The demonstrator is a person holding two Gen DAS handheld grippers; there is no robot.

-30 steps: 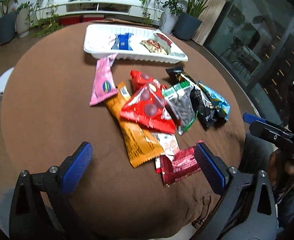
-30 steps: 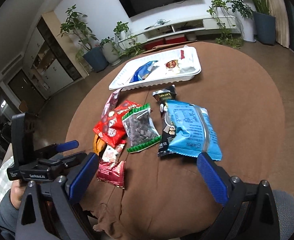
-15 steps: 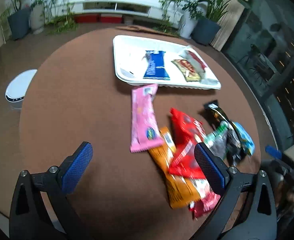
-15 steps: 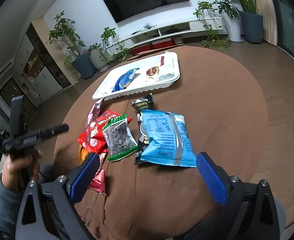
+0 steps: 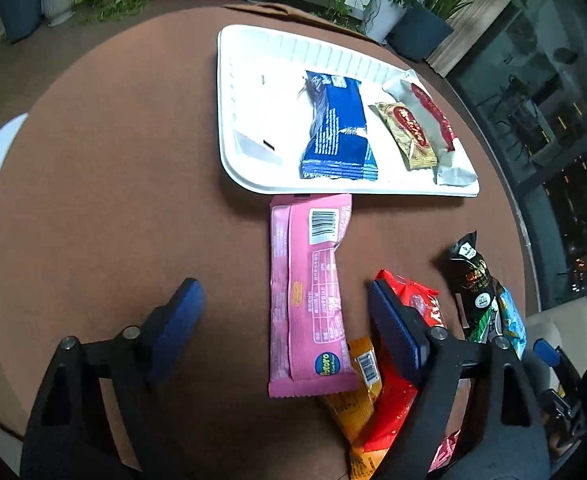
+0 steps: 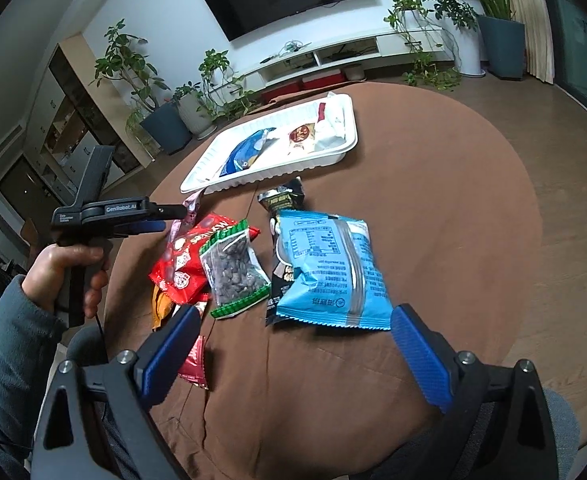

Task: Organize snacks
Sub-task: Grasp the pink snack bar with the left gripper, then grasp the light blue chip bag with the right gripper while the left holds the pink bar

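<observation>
Brown counter (image 5: 113,200) carries our snacks; left claw (image 5: 285,330) gapes over pink pack (image 5: 309,300); right claw (image 6: 293,356) released near blue bag (image 6: 329,272).

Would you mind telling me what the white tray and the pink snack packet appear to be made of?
White tray: likely thin moulded plastic or foam, matte, with ribbed walls. Pink snack packet: seemingly flexible plastic film, slightly glossy, with a lengthwise back seam and creases.

A pink packet (image 5: 311,300) is seen on the brown cloth (image 5: 113,200); a navy wrapper (image 5: 339,128) is framed by the white tray (image 5: 253,96). Ribbed blue pads (image 6: 421,356) are shown before a sky-blue bag (image 6: 329,268).
</observation>
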